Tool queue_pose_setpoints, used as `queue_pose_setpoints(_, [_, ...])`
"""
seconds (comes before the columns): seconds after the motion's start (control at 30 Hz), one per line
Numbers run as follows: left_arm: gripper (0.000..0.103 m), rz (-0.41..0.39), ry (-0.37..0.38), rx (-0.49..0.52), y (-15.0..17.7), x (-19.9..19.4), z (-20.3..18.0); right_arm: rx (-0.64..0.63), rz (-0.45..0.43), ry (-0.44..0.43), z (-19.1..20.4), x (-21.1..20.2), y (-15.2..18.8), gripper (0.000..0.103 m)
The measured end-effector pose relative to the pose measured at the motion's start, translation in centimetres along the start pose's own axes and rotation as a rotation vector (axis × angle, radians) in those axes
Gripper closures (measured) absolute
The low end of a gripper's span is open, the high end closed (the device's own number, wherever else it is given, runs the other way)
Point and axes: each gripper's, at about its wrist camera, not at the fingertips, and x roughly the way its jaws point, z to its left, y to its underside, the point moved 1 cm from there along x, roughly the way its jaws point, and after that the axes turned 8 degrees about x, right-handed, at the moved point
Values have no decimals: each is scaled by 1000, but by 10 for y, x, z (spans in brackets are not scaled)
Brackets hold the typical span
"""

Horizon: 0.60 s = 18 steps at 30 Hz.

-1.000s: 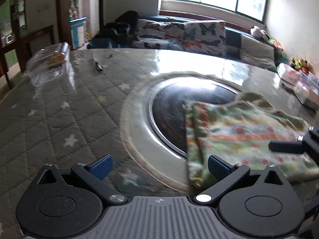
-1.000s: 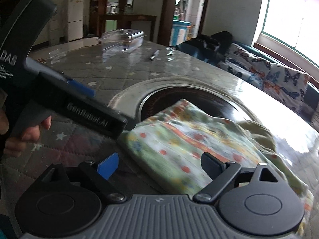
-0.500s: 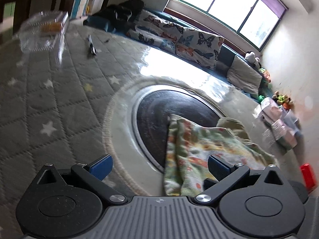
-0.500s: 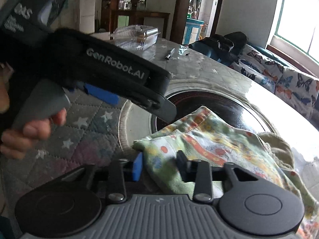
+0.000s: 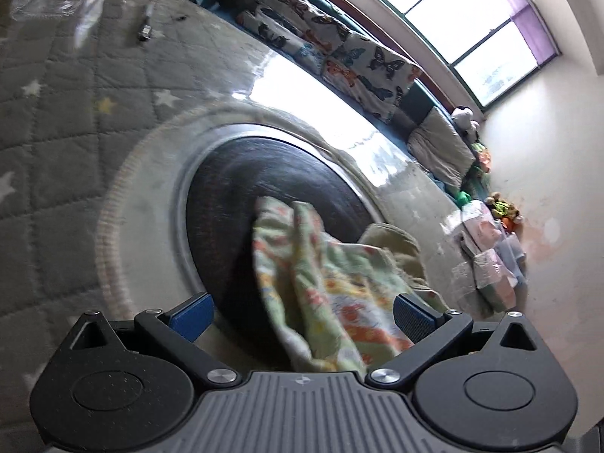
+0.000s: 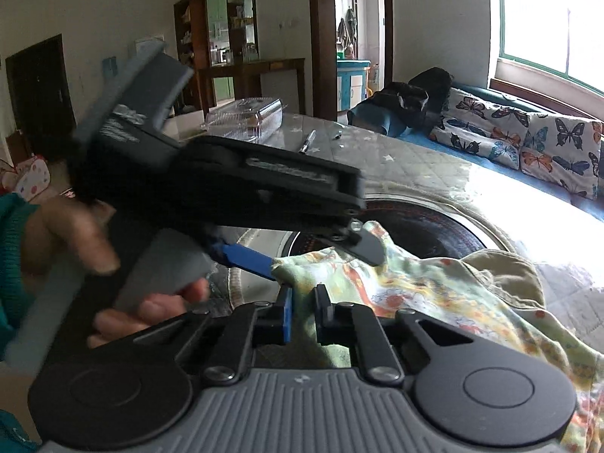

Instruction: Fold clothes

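Right hand-held gripper (image 6: 302, 311): jaws closing, with the near edge of the floral-print green and orange cotton garment (image 6: 426, 290) caught between the blue pad and the black pad; the pads press on the cloth.

Left hand-held gripper (image 5: 302, 313): jaws wide apart, one blue pad on either side of the garment, which lies between them without being touched by either pad. In the right wrist view this same gripper crosses from the left, its two fingers straddling the garment's raised corner just ahead of the right gripper, and a hand (image 6: 113, 275) in a teal knitted sleeve (image 6: 13, 260) grips its grey handle.

The garment lies bunched ahead of both grippers, partly on the dark round inset plate (image 5: 241, 196) sunk in the middle of the bench (image 5: 56, 143), partly on the glossy rim around it. A plain beige cloth (image 5: 392, 243) lies just beyond the garment, touching it. The bench carries a grey quilted cover with white stars.

Far side of the bench: a clear plastic clamshell box (image 6: 245, 117) and a pen (image 6: 306, 141), well apart from the garment. Beyond the bench stand cushions with a butterfly print (image 6: 528, 139) beneath a bright window (image 5: 472, 30).
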Motion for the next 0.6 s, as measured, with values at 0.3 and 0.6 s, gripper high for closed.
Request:
queue_pose_setpoints(0.3, [58,32,50,-35,1,19,0,27,-2,-32,-7,-14,9,93])
queue_pose_setpoints(0.6, [76,28,25,1,3,21,0,134,-31,111,-53,-43,19,68])
